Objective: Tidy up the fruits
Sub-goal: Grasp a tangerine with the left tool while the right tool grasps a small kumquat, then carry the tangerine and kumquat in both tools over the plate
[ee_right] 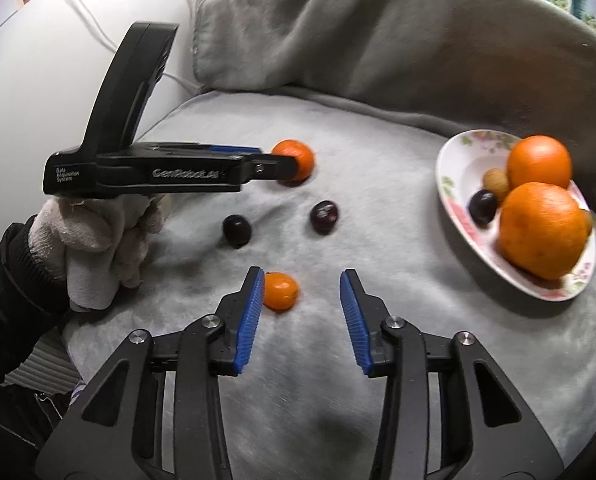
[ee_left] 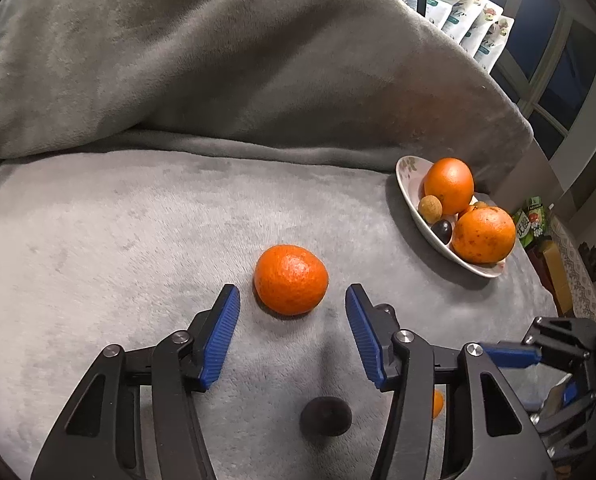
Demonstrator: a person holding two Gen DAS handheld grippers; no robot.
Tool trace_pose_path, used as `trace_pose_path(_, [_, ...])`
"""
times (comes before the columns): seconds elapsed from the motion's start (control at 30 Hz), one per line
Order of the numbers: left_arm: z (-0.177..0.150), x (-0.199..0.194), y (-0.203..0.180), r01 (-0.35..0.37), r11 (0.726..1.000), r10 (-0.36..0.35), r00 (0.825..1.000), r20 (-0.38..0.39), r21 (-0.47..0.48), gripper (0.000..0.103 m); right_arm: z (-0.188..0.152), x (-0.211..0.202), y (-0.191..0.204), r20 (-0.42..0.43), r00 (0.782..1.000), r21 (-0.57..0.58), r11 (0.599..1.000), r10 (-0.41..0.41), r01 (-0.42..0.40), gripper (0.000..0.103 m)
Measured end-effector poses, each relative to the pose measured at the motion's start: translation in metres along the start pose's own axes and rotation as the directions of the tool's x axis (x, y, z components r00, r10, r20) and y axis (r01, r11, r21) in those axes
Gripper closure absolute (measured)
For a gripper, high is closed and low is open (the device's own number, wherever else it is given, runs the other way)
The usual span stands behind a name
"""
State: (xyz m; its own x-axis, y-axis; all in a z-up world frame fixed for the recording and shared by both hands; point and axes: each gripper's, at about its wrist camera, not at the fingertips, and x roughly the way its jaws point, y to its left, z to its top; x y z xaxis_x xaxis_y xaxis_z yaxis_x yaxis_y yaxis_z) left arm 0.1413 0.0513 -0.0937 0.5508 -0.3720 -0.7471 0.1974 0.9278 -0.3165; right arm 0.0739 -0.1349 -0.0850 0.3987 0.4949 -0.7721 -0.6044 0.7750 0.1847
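Left claw [ee_left: 291,300], spread, is flanking a mandarin [ee_left: 291,279]; right claw [ee_right: 302,280], spread, is nearing a kumquat [ee_right: 280,290]; plate [ee_right: 458,152] is partly filled; two plums [ee_right: 324,217] remaining.

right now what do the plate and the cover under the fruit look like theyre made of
Plate: likely glazed ceramic, going by its glossy white surface with printed flowers; melamine is possible. Cover: soft plush fabric, probably fleece, matte grey with a brushed nap and folds.

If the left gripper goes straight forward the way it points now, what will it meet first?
Most likely the tangerine. It lies on the grey blanket just ahead of the open left gripper, centred between its blue fingertips. Nothing else shows in between.
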Motion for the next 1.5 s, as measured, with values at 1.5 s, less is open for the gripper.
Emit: trace_pose_path(1.5, [0.027, 0.004, -0.036, 0.061, 0.996, -0.063, 0.997, 0.032, 0.062, 0.066, 0.006, -0.026, -0.022, 0.079, 0.996, 0.045, 0.998, -0.05, 0.047, 0.075])
